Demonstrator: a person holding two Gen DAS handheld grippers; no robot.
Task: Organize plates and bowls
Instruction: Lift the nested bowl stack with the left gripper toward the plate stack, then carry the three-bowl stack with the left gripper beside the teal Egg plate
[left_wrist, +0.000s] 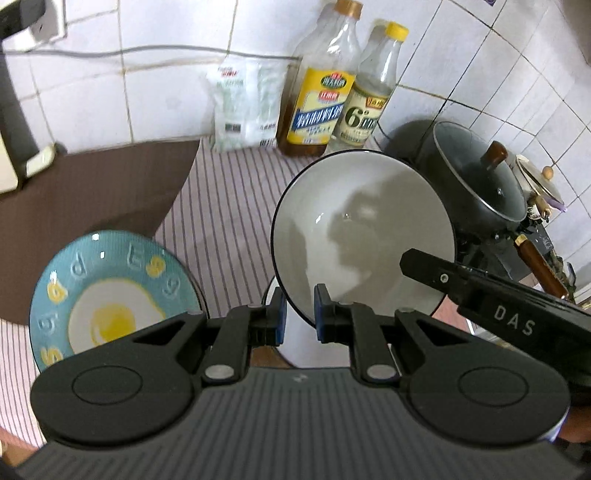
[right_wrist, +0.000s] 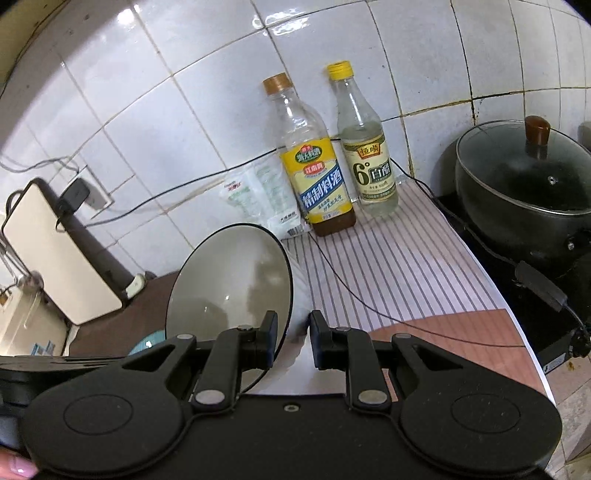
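Note:
A white bowl with a dark rim is held tilted above the striped cloth. My left gripper is shut on its near rim. My right gripper is shut on the rim of the same bowl, and its body shows in the left wrist view. A blue plate with a fried-egg picture lies lower left, partly hidden by my left gripper. A sliver of it shows in the right wrist view.
Two bottles and a white packet stand against the tiled wall. A dark lidded pot sits on a stove at right. A brown mat and an appliance are at left. A thin cable crosses the cloth.

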